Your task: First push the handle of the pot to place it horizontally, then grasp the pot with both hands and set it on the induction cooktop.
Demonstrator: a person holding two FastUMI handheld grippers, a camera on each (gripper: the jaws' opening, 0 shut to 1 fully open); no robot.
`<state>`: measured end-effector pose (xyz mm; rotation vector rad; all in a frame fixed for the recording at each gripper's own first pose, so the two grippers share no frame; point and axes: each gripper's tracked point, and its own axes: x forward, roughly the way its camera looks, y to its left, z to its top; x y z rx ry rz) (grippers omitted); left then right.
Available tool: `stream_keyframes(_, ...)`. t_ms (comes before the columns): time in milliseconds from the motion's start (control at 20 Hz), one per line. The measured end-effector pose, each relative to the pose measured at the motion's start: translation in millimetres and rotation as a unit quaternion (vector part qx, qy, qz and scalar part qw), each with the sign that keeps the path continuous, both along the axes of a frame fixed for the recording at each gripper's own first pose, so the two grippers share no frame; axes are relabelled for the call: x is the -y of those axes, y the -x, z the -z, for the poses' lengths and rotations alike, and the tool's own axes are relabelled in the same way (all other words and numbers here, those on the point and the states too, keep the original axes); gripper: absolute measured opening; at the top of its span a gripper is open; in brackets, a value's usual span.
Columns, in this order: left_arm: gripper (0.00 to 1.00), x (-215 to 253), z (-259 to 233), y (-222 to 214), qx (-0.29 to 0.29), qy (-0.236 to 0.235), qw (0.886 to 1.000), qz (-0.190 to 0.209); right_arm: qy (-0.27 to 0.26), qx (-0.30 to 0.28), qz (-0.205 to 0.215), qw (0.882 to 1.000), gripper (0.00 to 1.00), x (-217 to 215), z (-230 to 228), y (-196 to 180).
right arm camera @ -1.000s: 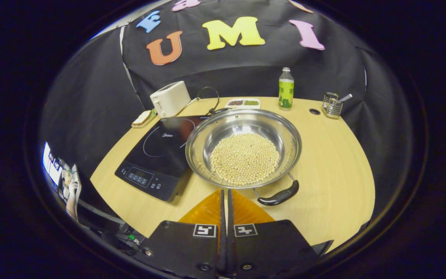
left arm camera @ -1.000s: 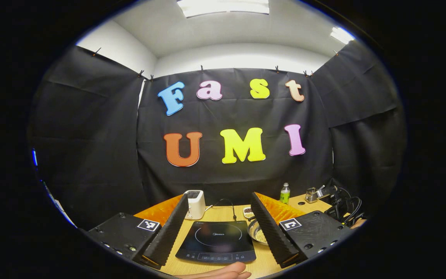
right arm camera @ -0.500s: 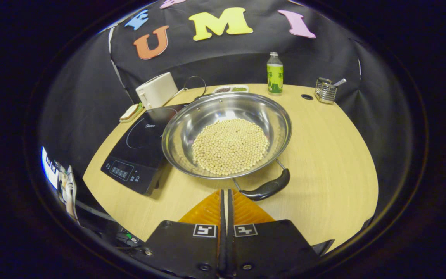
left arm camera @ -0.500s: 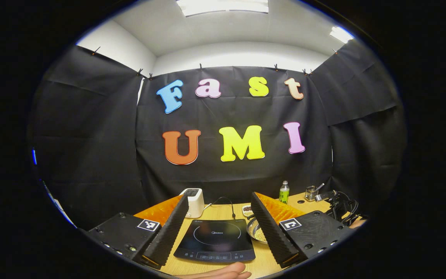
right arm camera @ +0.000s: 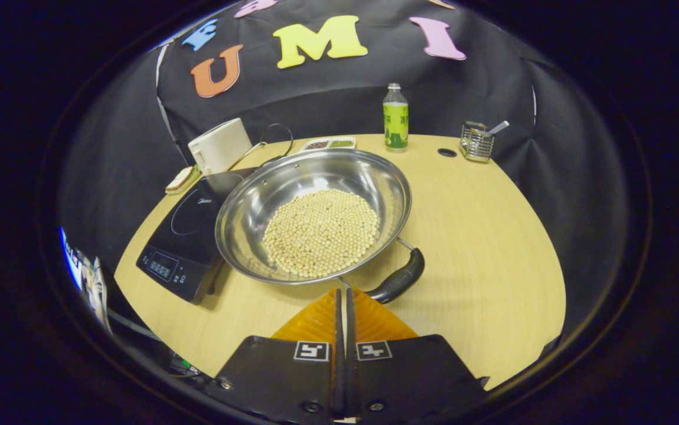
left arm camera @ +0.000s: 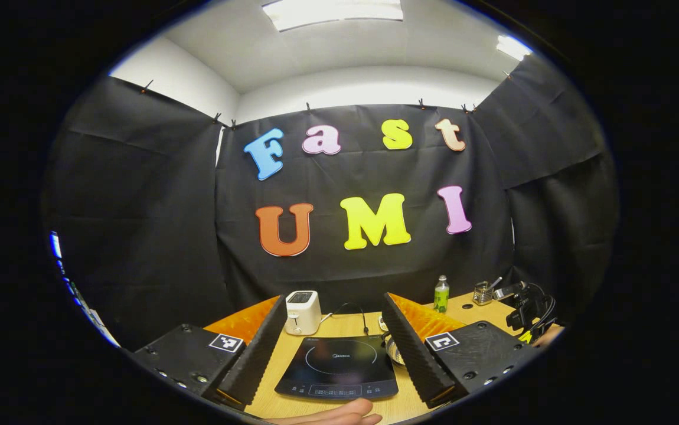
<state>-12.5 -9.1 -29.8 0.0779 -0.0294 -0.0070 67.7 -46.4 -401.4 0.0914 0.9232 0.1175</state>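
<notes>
Right gripper closed, empty, tips just short of pot handle; nudge sideways gently, keeping beans level; left gripper open, empty.

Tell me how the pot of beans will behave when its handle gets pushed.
The pot will probably pivot rather than tip: it is wide and shallow. Its smooth steel may slide easily on the table. The loose beans could shift and add weight.
</notes>
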Motion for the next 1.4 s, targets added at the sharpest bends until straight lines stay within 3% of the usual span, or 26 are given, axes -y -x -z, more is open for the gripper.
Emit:
stream_keyframes(600, 0.96, 11, 24, -27, -0.013, 0.023, 1.000, 0.012, -0.003, -0.013, 0.020, 1.000, 0.04, 27, 18, -27)
stream_keyframes(1400, 0.96, 21, 38, -94, -0.024, 0.029, 0.999, 0.018, 0.008, -0.016, 0.006, 1.000, 0.04, 68, 26, -75)
